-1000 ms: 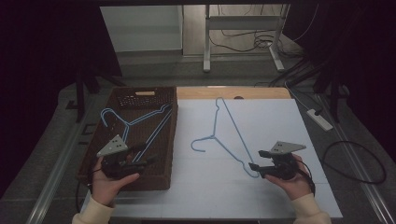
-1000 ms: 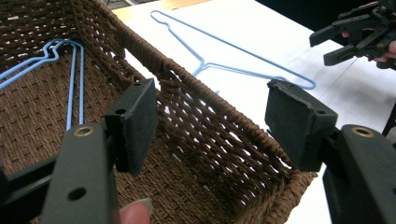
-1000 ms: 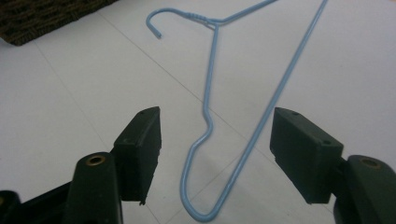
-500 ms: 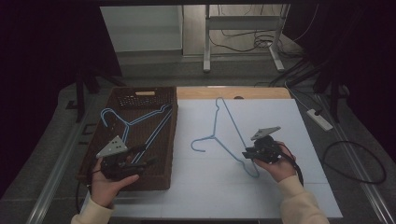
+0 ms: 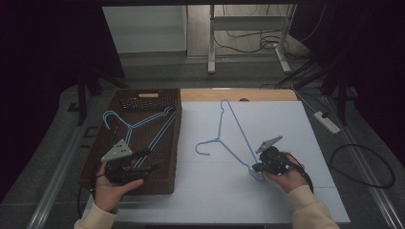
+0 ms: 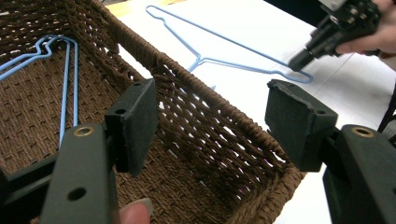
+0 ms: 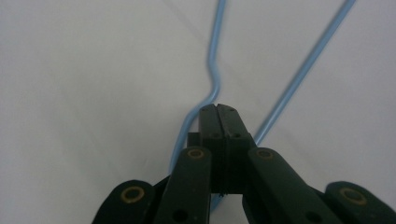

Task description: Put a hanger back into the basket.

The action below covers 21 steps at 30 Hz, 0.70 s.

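Near right: my right gripper (image 5: 256, 168), jaws just drawn fully together — they appear clamped on the near corner of the blue wire hanger (image 5: 235, 138), which lies flat on the white table sheet (image 5: 286, 119). In the right gripper view the wire runs under the pads (image 7: 219, 122), though the exact bite is hidden.

Near left: my left gripper (image 6: 210, 123), jaws standing wide with nothing between them, held over the near end of the brown wicker basket (image 5: 168, 157).

Farther left: two more blue hangers (image 5: 138, 125) lying inside that basket.

Far: the free hanger's long arm reaches to the far edge of the sheet; its hook curls left at mid-table.

Risks, as I judge them — thin wire may slip or pivot in a corner pinch, so the hanger swings on lifting; its hook could snag the basket rim or the hangers inside.
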Motion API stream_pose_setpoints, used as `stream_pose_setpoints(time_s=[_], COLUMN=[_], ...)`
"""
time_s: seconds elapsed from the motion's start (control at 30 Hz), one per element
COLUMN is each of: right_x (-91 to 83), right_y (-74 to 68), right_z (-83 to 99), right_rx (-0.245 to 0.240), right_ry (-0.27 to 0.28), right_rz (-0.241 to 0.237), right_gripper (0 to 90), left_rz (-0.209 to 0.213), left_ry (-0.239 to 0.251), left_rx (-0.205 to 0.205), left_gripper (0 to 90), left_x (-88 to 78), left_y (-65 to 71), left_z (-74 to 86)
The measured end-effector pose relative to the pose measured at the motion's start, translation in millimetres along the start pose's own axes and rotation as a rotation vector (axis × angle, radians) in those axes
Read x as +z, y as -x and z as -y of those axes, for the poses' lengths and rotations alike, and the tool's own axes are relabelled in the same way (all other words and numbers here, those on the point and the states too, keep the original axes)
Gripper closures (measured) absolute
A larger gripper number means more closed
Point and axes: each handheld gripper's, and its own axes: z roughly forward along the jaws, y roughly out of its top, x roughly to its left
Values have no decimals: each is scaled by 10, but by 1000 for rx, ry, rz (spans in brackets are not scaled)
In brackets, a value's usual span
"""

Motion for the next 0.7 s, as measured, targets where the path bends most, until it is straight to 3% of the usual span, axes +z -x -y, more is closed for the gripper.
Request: stream_pose_setpoints(time_s=[0.13, 0.33, 0.53, 0.7], right_x=[-15, -33, -15, 47], right_y=[-69, -113, -355, -644], right_z=[139, 250, 278, 226], right_rx=[2, 51, 13, -40], right_ry=[-3, 29, 23, 16], right_rz=[-20, -86, -166, -225], right_gripper=[900, 900, 900, 900], left_rz=[-5, -4, -9, -4], left_ry=[-2, 0, 2, -1], left_rx=[-3, -1, -8, -4], left_gripper=[342, 342, 341, 342], left_x=[15, 5, -2, 12], left_y=[-1, 8, -23, -14], left_z=[12, 7, 15, 11])
